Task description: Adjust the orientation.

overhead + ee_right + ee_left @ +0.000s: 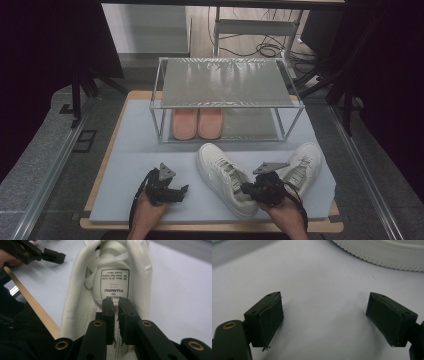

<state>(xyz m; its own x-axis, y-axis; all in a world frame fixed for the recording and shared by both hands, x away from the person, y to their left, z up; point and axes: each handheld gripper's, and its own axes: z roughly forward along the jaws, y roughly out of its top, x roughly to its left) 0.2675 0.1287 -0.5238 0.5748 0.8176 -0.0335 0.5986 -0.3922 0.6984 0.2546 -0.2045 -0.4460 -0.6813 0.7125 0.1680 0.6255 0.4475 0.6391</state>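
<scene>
Two white sneakers lie on the blue-grey mat: one at the middle front, the other to its right. My right gripper is at the heel of the middle sneaker. It points into the shoe's opening, over the insole and below the tongue label. Its jaws stand only a narrow slit apart with nothing between them. My left gripper rests low over the mat to the sneaker's left. It is open wide and empty, with the sneaker's ribbed sole ahead of it.
A metal two-tier shoe rack stands at the back of the mat, with a pair of pink slippers on its lower shelf, left side. The table's wooden front edge runs close beside the sneaker's heel.
</scene>
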